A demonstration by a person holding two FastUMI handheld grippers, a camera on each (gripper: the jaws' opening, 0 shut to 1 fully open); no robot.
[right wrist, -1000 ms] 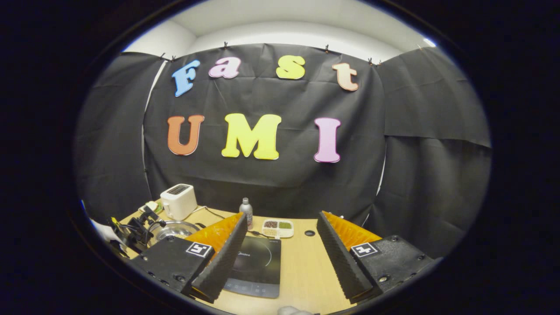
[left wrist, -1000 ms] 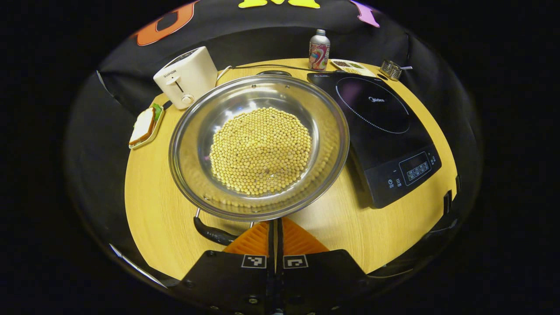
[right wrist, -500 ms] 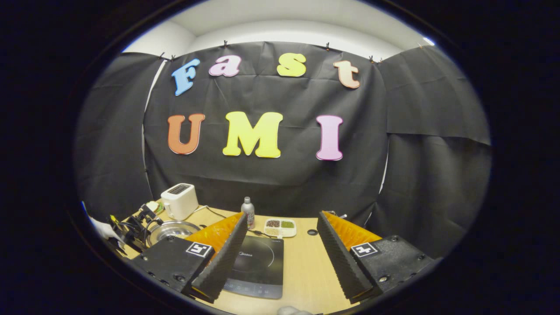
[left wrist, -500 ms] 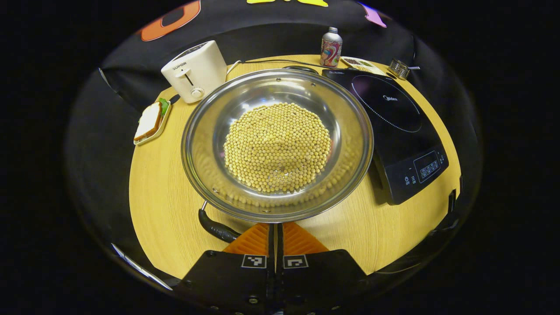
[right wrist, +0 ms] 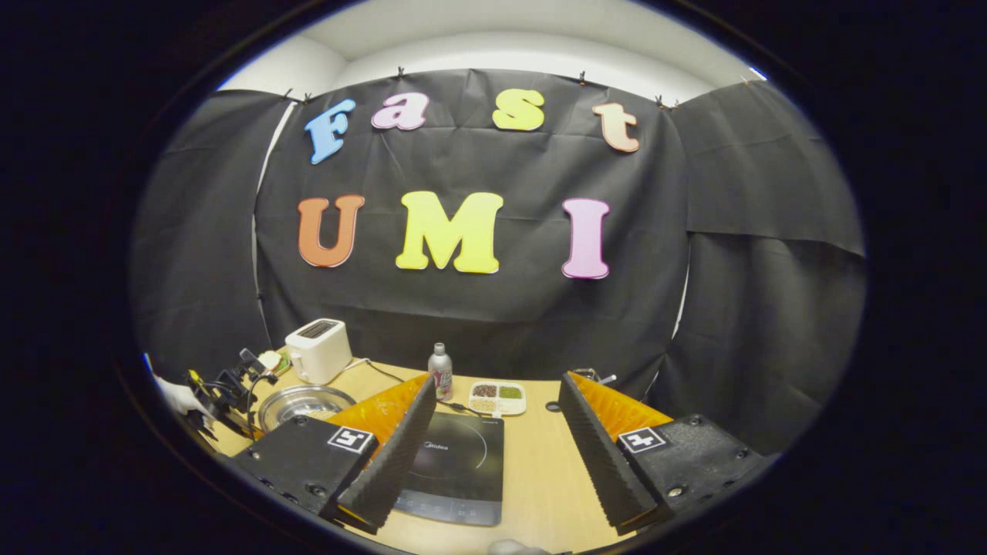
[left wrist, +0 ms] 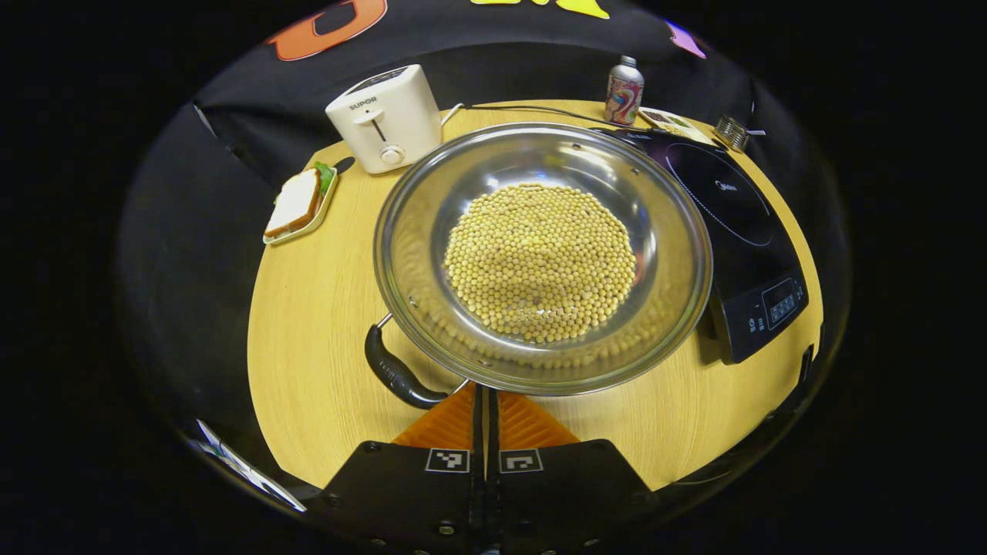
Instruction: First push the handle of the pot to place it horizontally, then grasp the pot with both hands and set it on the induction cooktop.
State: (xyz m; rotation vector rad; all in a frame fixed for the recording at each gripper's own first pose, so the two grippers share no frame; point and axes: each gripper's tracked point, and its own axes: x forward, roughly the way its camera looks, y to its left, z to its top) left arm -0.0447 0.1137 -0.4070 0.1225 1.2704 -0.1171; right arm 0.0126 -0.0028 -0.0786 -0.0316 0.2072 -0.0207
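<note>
The round wooden tabletop (left wrist: 324, 308) is pale yellow with fine grain lines.

On it sits the pot (left wrist: 540, 258), a big, wide, shiny metal bowl shape with a thin rim. It stands upright, near the middle of the tabletop. Inside is a heap of small, round, yellow beans (left wrist: 540, 262).

The induction cooktop (left wrist: 740, 231) is a flat black slab with a thin ring drawn on its smooth glass top. It lies just to the right of the pot, and the pot's rim reaches over its left edge in the left gripper view.

A boxy white toaster (left wrist: 385, 116) stands behind the pot on the left.

A sandwich on a small tray (left wrist: 297, 204) lies at the left edge of the tabletop.

The pot's handle (left wrist: 397, 374) is a smooth, black, curved bar on thin metal wires. It hangs from the near left side of the pot. Its long side runs slanted, from upper left down to lower right.

A small metal bottle (left wrist: 623, 79) stands at the back.

The left tongs (left wrist: 486, 405) are pressed together with just a thin slit between them. They sit right at the pot's near rim, and the lower end of the handle is just beside their left finger.

The right tongs (right wrist: 493, 432) are spread wide apart and hold nothing. They hang above the cooktop, with the pot well off to their left.
</note>
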